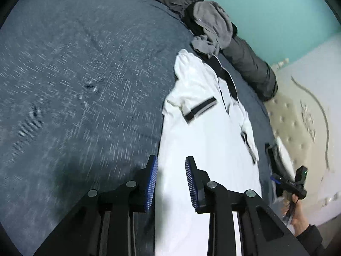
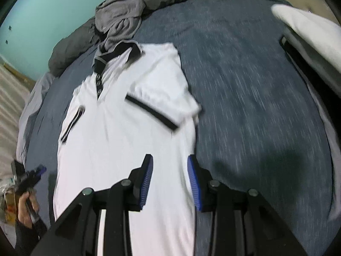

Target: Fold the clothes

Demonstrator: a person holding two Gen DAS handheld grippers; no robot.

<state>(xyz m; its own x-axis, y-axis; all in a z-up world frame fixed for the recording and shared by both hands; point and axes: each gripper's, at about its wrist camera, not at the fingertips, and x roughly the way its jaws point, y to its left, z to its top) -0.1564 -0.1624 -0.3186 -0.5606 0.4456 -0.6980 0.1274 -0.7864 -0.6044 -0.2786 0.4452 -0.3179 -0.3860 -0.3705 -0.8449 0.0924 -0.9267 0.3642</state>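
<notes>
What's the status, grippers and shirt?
Left gripper open, empty. Right gripper open, empty. White polo shirt with black trim flat on blue bedspread, sleeves folded in. Grey garment pile touches collar.

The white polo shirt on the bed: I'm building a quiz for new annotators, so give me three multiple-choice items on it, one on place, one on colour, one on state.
1. Where does the grey garment lie relative to the white polo shirt?
A. beyond its collar
B. over its hem
C. under a sleeve

2. What colour is the trim on the sleeve cuffs?
A. red
B. black
C. green

3. How do the jaws of the right gripper stand?
A. clamped on the collar
B. apart, gripping nothing
C. shut on a sleeve

Answers: 1 A, the grey heap sits just past the collar. 2 B, dark bands edge both sleeves. 3 B, the blue pads stand apart above the shirt.
</notes>
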